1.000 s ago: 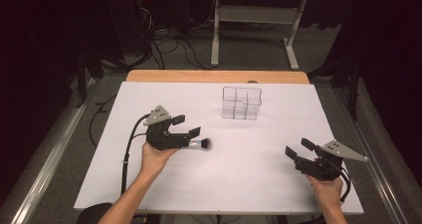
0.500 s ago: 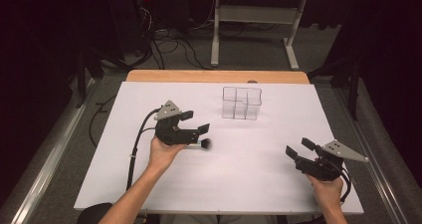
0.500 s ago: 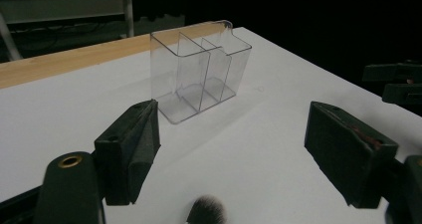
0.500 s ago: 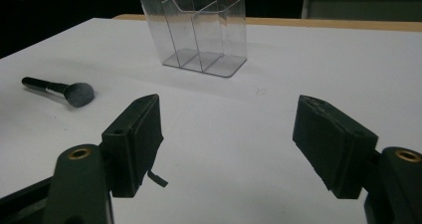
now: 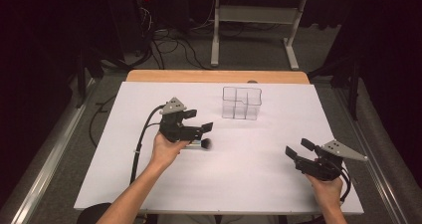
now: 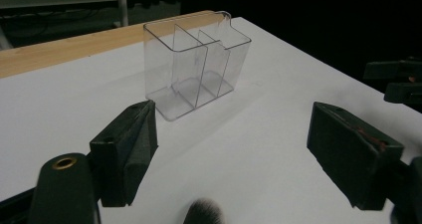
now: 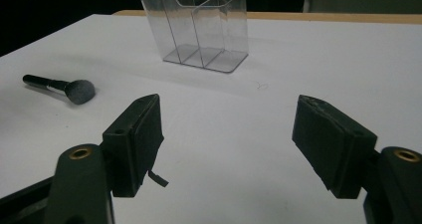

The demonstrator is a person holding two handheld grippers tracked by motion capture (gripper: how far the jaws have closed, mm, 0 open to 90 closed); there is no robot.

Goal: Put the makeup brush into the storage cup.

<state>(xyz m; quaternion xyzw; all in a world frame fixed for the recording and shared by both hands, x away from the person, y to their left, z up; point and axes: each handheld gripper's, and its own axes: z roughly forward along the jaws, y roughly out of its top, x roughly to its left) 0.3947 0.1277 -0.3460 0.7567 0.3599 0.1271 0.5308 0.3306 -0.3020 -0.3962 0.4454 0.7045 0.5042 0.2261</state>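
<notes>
Black tongs point(image 5: 199, 122) w/ grey triangular plates, black cables, brass-ringed screw holes.

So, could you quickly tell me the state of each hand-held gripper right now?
Left hand-held gripper: open, jaws just opening, holding nothing, above the makeup brush.
Right hand-held gripper: open, empty.

1. A rectangular table topped with a white sheet point(image 5: 249, 184) carries everything; a bare strip of pale wood point(image 5: 214, 76) runs along its far edge.
2. A clear plastic organiser with compartments point(image 5: 241, 103) stands towards the far side.
3. A black-handled makeup brush with dark bristles point(image 7: 62, 88) lies flat, left of centre.
</notes>
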